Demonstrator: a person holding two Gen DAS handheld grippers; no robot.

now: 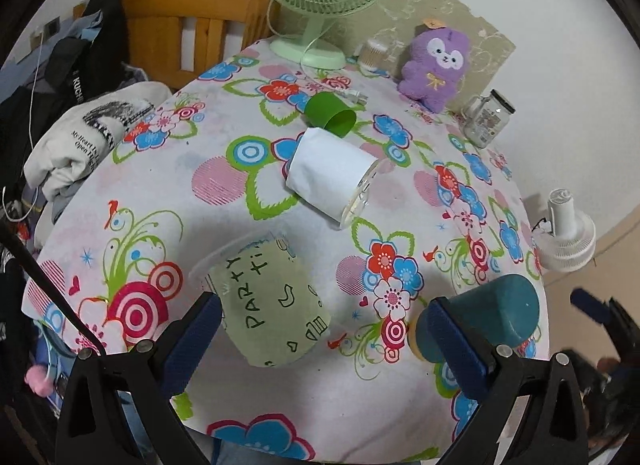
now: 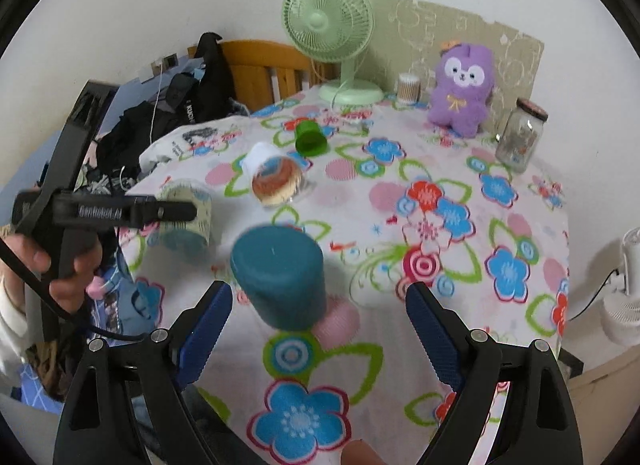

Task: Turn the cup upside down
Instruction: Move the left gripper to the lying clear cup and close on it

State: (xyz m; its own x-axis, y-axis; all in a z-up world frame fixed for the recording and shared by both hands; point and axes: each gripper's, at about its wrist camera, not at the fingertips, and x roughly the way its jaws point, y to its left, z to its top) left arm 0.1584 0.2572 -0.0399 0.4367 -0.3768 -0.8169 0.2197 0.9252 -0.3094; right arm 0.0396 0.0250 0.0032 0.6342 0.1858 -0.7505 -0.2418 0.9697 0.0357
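Now, on your far left, your left gripper [image 1: 320,333] has its fingers wide apart, and the "PARTY" cup [image 1: 272,305] lies on its side between them on the flowered tablecloth [image 1: 168,169]. The left pad seems to be just beside or touching its wall, but I cannot tell if there is real contact; the right pad is clearly apart, so nothing is held. Further back lie the white-wrapped clear cup [image 1: 332,177] and the small green cup [image 1: 330,113], both on their sides too.

To the right, the teal cup [image 2: 280,277] stands already upside down, its closed bottom up, near the table edge. Your right gripper [image 2: 320,321] is also spread wide and empty; the teal cup is just in front of its fingers, nearer the left one.

So I judge one cup is finished, and three cups are left to turn, the "PARTY" cup probably next.
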